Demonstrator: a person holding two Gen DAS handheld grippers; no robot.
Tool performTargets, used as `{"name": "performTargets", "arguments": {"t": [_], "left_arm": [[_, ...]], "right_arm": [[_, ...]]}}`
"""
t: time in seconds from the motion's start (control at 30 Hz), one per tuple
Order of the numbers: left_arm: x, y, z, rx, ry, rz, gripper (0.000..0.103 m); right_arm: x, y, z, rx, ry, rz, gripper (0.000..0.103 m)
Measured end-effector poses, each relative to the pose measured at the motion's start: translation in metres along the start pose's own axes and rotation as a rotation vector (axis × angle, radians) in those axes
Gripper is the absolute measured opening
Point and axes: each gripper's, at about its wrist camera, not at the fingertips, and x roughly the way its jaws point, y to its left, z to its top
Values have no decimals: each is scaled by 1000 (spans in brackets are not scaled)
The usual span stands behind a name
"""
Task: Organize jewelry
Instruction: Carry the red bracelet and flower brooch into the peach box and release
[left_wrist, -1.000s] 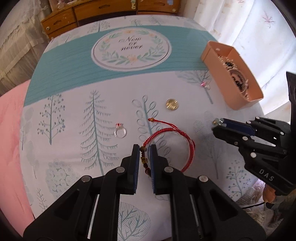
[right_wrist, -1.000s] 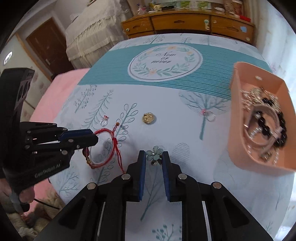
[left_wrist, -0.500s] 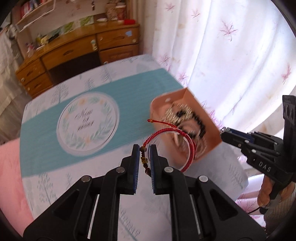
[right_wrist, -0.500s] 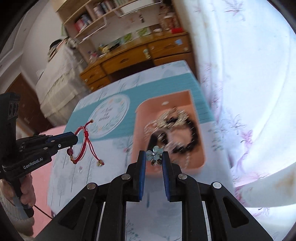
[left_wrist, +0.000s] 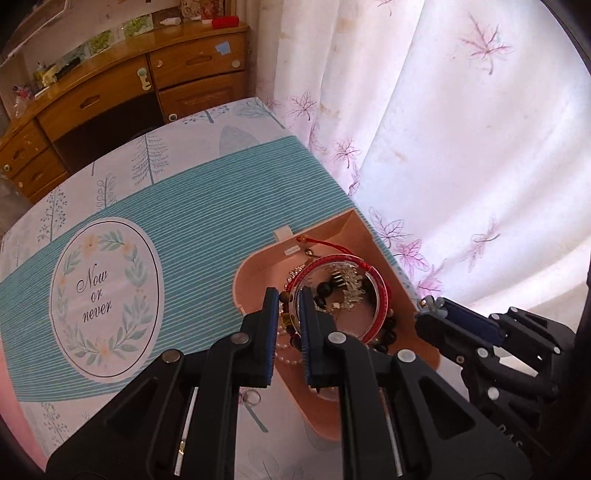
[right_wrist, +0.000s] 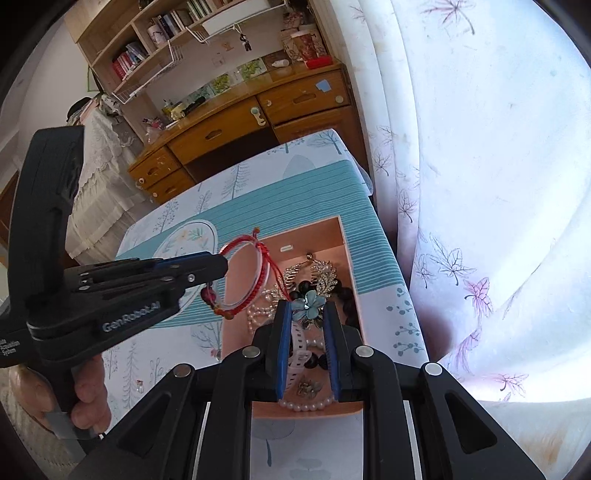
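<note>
Pinching a braided red cord bracelet (left_wrist: 341, 295), left gripper (left_wrist: 287, 301) hovers over peach box (left_wrist: 255, 269).

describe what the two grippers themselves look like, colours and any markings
Both grippers, left and right, are matte black plastic with two flat fingers faced in blue pads and round silver screw heads on the linkages. The left's side reads "GenRobot.AI" in white; a bare hand grips its handle.

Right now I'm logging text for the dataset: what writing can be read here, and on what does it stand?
"Now or never": white oval on the tablecloth.
"GenRobot.AI": side of the left gripper.
Small white print at that gripper's rear: too blurred to read.
Raised letters on the right gripper: unreadable.
Book spines on the shelf: too small.
</note>
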Motion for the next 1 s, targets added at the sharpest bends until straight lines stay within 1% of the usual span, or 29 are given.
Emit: {"name": "performTargets", "arguments": {"t": [0.1, 0.17, 0.27, 0.33, 0.43, 0.6, 0.67, 0.77, 0.87, 1.0], "left_arm": [[17, 1, 0, 3, 24, 9, 9], [25, 2, 0, -4, 50, -18, 9], [31, 4, -2, -12, 69, -15, 11], [30, 4, -4, -5, 72, -14, 19], [19, 7, -6, -9, 49, -4, 21], [-10, 11, -17, -25, -8, -37, 21], [-24, 17, -26, -33, -33, -63, 21], [-43, 24, -42, -40, -75, -69, 21], [-64, 34, -61, -31, -129, -37, 21], [-92, 54, -89, -31, -168, 32, 21]], "right_arm": [[14, -4, -2, 13, 26, -12, 17], [24, -7, -2, 32, 43, -22, 17], [35, -13, -2, 59, 58, -14, 20], [36, -15, -4, 66, 60, -12, 22], [31, -15, -8, 51, 48, -1, 22], [10, -6, -17, 32, 26, 18, 22], [3, 0, -21, 30, 17, 36, 22], [-7, 13, -28, 13, 23, 67, 22], [-15, 31, -36, -30, 23, 84, 22], [-23, 56, -47, -81, 30, 122, 22]]}}
